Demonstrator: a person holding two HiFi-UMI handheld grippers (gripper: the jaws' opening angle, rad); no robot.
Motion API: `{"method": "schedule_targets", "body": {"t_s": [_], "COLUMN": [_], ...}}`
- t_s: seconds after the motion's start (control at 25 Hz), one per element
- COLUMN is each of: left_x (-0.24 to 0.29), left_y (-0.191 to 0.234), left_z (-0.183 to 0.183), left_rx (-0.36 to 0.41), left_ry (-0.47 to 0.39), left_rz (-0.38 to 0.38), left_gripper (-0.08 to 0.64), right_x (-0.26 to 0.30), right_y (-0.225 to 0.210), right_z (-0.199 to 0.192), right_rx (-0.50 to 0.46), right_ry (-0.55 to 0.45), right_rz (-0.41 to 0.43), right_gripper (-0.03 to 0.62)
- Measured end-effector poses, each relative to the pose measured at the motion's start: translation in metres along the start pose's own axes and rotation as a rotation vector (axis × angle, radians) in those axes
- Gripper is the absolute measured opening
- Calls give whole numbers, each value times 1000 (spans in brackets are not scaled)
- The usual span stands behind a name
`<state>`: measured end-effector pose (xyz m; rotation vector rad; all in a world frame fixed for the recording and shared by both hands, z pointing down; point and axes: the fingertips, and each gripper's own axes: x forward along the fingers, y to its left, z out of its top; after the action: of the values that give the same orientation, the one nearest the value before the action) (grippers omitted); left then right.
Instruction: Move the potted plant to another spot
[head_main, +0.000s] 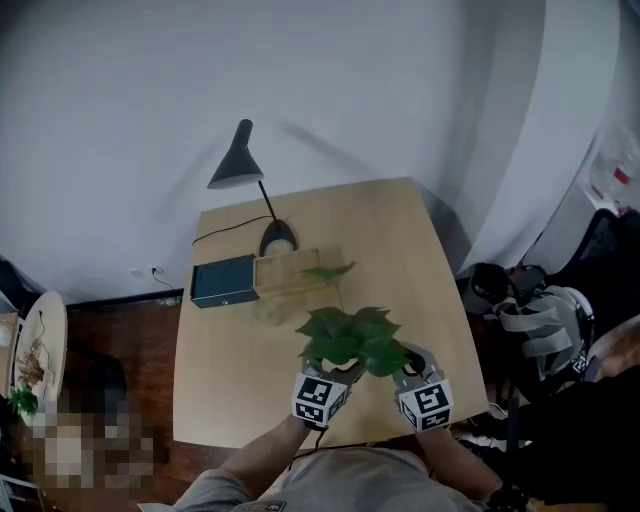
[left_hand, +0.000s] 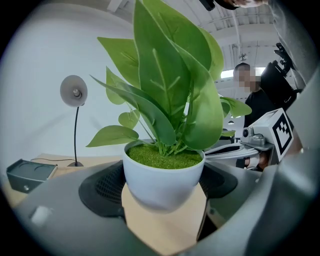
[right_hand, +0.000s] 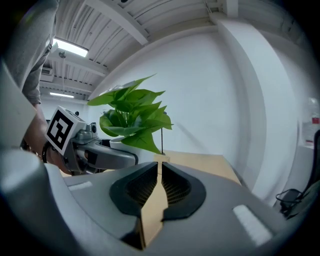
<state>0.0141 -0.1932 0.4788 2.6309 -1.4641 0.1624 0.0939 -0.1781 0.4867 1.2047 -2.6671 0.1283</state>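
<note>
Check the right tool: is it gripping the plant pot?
No, the right tool has its jaws closed on nothing, while the white pot sits clamped in the left tool.

The worktop (head_main: 425, 270) lies bare across its right half and near left. A lamp (head_main: 236, 165), a dark box (head_main: 223, 280) and a wooden tray (head_main: 287, 272) crowd the far left, with perhaps a clear glass (head_main: 268, 311) just before the tray. The potted plant (head_main: 350, 338) fills the near middle.

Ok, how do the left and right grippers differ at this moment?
The left gripper's fingers stand wide, clamped on the potted plant; the right gripper's fingers are together, empty. The left gripper holds the pot off the table; the right gripper carries nothing. Both are side by side.
</note>
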Motion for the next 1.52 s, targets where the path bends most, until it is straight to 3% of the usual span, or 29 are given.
{"method": "schedule_targets", "body": {"t_s": [0.4,0.8,1.12,1.52], "left_x": [14,60,113,163], "left_y": [-24,-53,-74,-80], "left_z": [-4,-17,-44,-92], "left_rx": [-13,-41,-71,-62], "left_ry": [-10,16,70,152], "left_rz": [-93,-35,18,53], "left_gripper": [451,451,451,451], "right_x": [-22,-36,-43,-49], "right_y": [-14,-62,-117,-152], "right_z": [-11,-35,-66,-112], "right_rx": [-15,-19,4,44], "right_ry": [39,84,132,230], "right_rz": [-101,-53,-19,-9], "right_gripper": [32,32,32,31]}}
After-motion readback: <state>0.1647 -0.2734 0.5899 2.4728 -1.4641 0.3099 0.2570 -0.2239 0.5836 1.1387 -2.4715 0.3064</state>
